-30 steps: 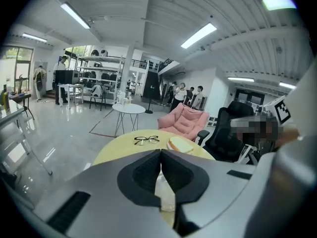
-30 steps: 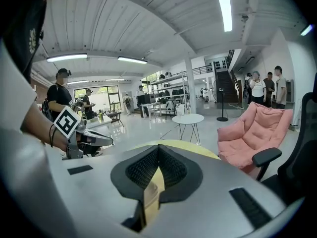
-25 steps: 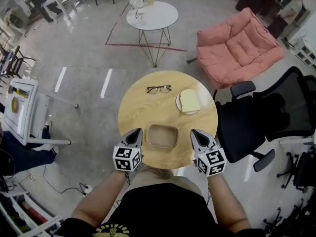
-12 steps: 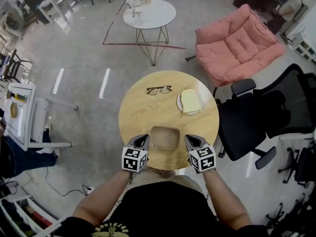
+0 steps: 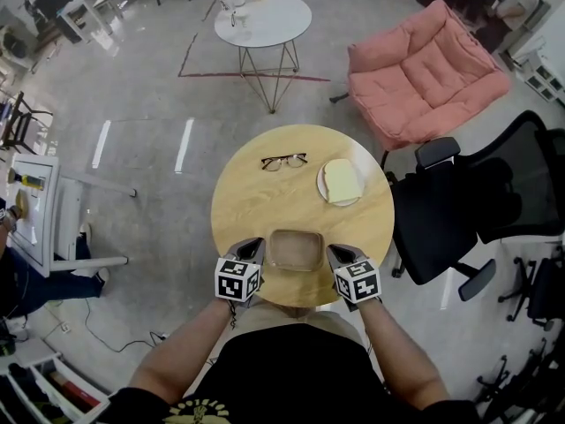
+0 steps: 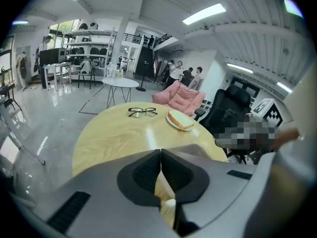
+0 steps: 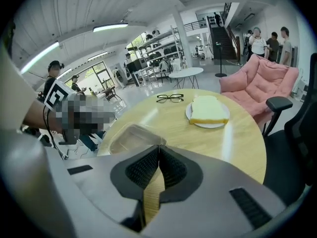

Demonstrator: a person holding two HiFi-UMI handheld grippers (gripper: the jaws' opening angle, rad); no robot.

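Claws first: the left claw (image 5: 253, 247) and the right claw (image 5: 335, 254) both have their jaws pressed together with nothing between them, as each gripper view shows plainly, only bare wood showing past the pads. Between them sits the clear container (image 5: 295, 249), empty and lidless, at the near edge of the round wooden counter (image 5: 252, 203). The left claw is just beside the container's left wall and the right claw just beside its right wall; I cannot tell whether either touches it. A second ago the two claws stood wider apart from the container; since then they have drawn in towards it from both sides and tipped down, so the counter now fills much more of both gripper views and the container (image 7: 130, 137) shows just ahead of the right claw's tips. The container itself has not shifted. Beyond the container, on the far half of the counter, lie a pair of glasses (image 5: 283, 161) to the left and a slice of bread (image 5: 341, 181) on a white plate (image 5: 324, 192) to the right. Farther off beyond the container stand a pink armchair (image 5: 424, 69) and a white side table (image 5: 262, 18), with a black office chair (image 5: 463, 203) off to its right.
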